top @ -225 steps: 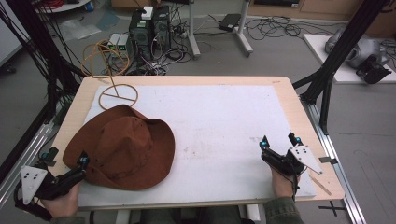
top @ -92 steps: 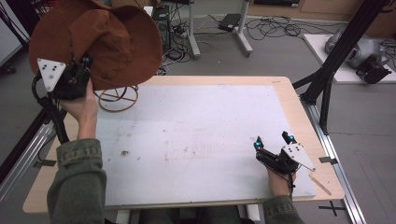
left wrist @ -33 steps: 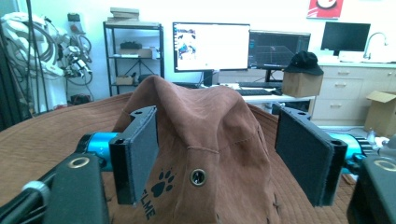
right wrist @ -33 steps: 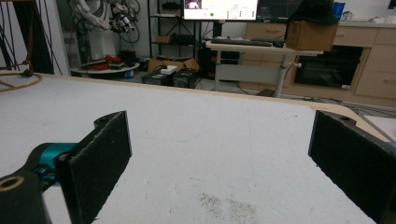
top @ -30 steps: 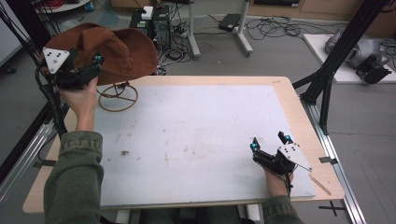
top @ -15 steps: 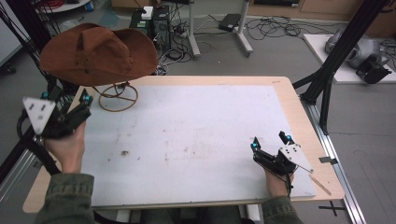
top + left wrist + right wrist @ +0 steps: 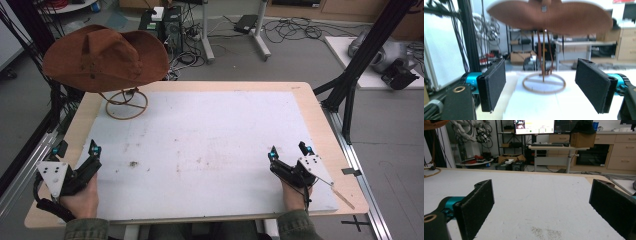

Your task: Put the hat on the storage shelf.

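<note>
**Hat on its stand, both grippers free**

My left gripper (image 7: 77, 152) sits at the near left corner of the bench (image 7: 310, 107), its jaws spread wide and holding nothing. Looking along it in the left gripper view, I see the two black pads well apart, and between them, farther off, the wire stand (image 7: 544, 83) with its ring base on the white mat (image 7: 215, 145).

The brown hat (image 7: 107, 57) rests on top of that stand at the far left corner of the bench, brim level, crown up, well apart from either gripper. Its cords hang down beside the stand's upright. I judge that the hanging step is done: the hat sits by itself, and nothing touches it.

My right gripper (image 7: 289, 151) rests at the near right of the mat, jaws spread too, empty. In the right gripper view the mat runs bare ahead of the pads.

What is left, as I judge it, is little: keep both grippers low and clear of the brim, so that the hat is not knocked off its perch.

As for writing, a small tag shows under the brim in the left gripper view, too blurred to read. A lit screen (image 7: 534, 126) stands far behind the bench; its text is too small to make out.
</note>
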